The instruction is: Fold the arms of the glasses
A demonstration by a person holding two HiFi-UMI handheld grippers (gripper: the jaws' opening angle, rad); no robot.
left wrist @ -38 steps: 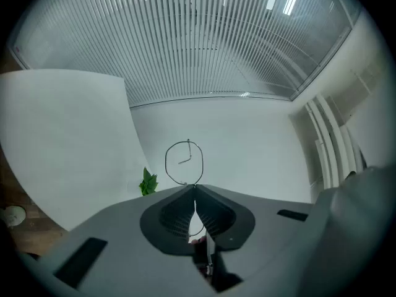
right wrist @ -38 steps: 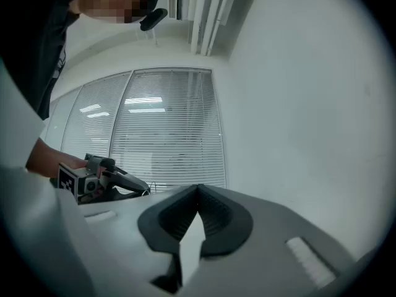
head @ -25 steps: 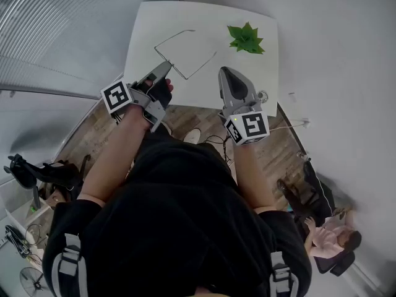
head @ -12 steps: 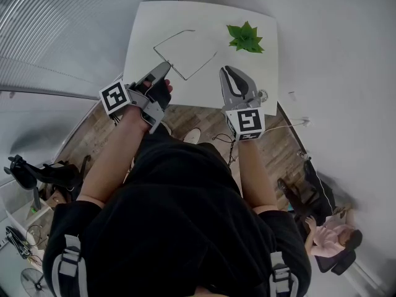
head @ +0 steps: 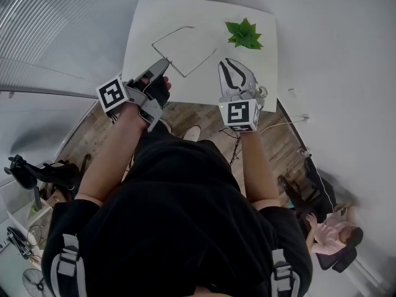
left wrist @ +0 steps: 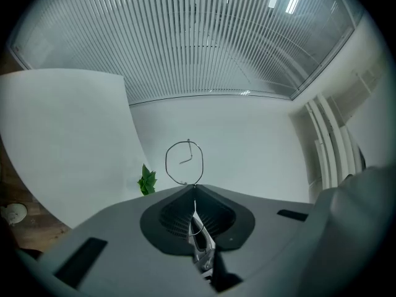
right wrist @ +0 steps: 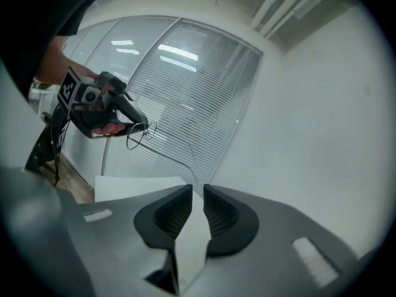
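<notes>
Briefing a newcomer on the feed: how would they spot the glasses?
Find the white table. At its near edge the left gripper pinches the glasses: bare thin wire, unlike the green leaf nearby.

In the head view, the grey left gripper (head: 164, 63) is covering the spot where the thin wire-rimmed glasses (head: 176, 68) are meeting its jaws, and their lenses are showing too faintly to tell. The grey right gripper (head: 234, 62) is hiding part of the near edge of the square white table (head: 198, 98).
</notes>
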